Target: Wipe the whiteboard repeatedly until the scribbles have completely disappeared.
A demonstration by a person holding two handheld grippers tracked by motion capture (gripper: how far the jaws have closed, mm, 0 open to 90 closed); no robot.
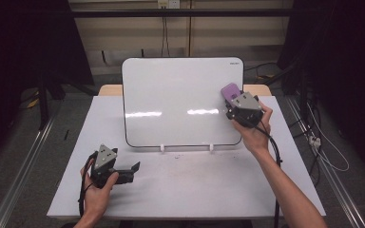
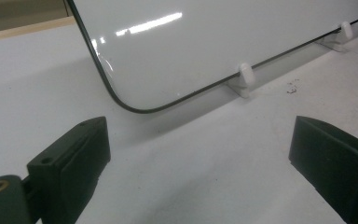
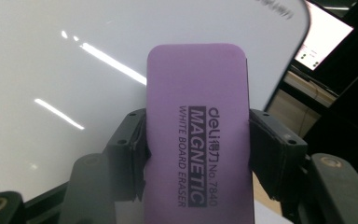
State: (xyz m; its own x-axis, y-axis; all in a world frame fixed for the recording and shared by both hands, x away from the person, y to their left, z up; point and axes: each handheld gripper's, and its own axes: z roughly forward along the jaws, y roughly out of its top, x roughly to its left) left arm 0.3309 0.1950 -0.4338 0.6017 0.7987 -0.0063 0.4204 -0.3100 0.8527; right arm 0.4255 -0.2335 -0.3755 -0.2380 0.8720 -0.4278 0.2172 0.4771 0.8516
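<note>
Purple foam fills the right gripper [image 3: 196, 140], whose two black jaws clamp the long sides of a magnetic whiteboard eraser [image 3: 196, 135]; we read "deli MAGNETIC WHITE BOARD ERASER No. 7840" printed along its back. In the high view the right hand [image 1: 251, 135] holds the eraser [image 1: 230, 91] up against the right edge of the whiteboard [image 1: 180, 102], near its upper corner. The board stands tilted back on two small white clips [image 1: 162, 148] on a white table [image 1: 185, 190], and its black-rimmed face looks blank apart from reflected light strips. Most of that face lies open to the left of the eraser.

We see the left gripper [image 1: 134, 169] low over the table's near left area, held in the left hand [image 1: 97, 187], jaws spread wide with nothing between them. Its own view shows the board's rounded lower left corner [image 2: 121, 100] ahead, well apart from the jaw tips, with bare tabletop between. A few dark specks [image 2: 291, 86] lie by the near clip [image 2: 243, 79].
</note>
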